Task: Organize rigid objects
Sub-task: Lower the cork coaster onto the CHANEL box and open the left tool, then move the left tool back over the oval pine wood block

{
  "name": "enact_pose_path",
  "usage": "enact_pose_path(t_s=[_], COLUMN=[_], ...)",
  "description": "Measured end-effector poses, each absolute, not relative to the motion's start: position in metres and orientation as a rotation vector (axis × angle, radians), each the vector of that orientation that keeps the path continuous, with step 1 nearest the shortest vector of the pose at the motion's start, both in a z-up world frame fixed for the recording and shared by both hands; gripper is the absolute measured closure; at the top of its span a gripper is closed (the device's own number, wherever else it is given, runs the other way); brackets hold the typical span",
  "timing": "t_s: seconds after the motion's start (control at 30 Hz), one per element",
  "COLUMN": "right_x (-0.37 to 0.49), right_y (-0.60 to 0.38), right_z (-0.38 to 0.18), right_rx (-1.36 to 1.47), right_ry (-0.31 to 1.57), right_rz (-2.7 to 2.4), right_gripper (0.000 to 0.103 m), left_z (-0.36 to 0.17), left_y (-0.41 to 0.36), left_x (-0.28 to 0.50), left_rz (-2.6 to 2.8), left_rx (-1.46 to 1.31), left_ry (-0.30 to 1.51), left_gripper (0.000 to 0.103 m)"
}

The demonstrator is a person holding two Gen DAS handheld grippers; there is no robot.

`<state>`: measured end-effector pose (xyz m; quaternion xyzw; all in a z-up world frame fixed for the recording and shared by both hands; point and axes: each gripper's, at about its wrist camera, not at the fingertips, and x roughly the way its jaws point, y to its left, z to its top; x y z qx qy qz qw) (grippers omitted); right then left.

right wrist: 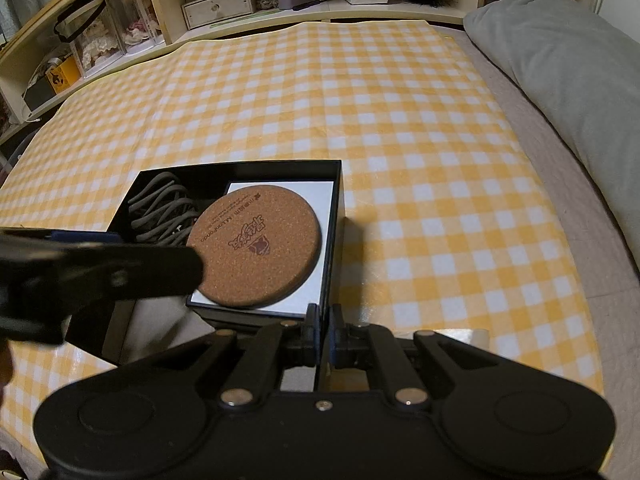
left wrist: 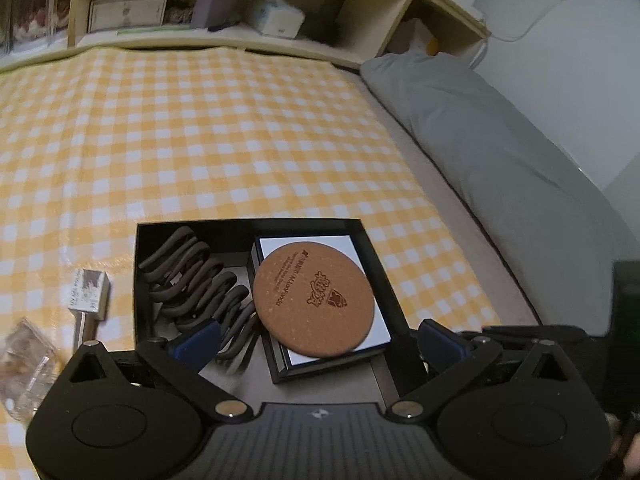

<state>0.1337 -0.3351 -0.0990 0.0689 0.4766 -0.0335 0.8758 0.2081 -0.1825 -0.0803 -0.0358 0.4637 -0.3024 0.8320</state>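
Note:
An open black box (left wrist: pixel 394 280) lies on the yellow checked cloth. Inside it are a coiled grey cable (left wrist: pixel 192 276) and a smaller white-topped box (left wrist: pixel 360 248), with a round cork coaster (left wrist: pixel 312 300) resting on top. My left gripper (left wrist: pixel 320 328) hovers open just above the coaster, its blue pads wide apart and gripping nothing. In the right wrist view one of its fingers (right wrist: pixel 152 268) shows blurred over the coaster (right wrist: pixel 260 248). My right gripper (right wrist: pixel 325 328) is shut on the near right wall of the black box (right wrist: pixel 338 200).
A small printed pack (left wrist: pixel 88 294) and a clear plastic case (left wrist: pixel 24 364) lie left of the box. A grey pillow (right wrist: pixel 560 60) lies along the right side. Wooden shelves (right wrist: pixel 280 0) with a tissue box and drawers run along the far edge.

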Motion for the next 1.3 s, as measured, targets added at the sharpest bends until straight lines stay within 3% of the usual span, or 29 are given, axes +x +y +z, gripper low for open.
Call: enact_pose_path(t_s=[0.8,1.3], right_x=[0.133,0.137], right_y=[-0.335,-0.331], right_z=[-0.101,-0.103], right_rx=[0.132,0.113], right_ry=[0.997,1.006], right_rz=[-0.072,-0.074], right_gripper=[0.098,0.098], left_z=[-0.024,-0.044], left_y=[-0.076,0.032], left_x=[0.176,0.221], left_rz=[-0.522,-0.395], left_rx=[0.108,0.166], left_ry=[0.756,0.62], left_gripper=[0.0,0.0])
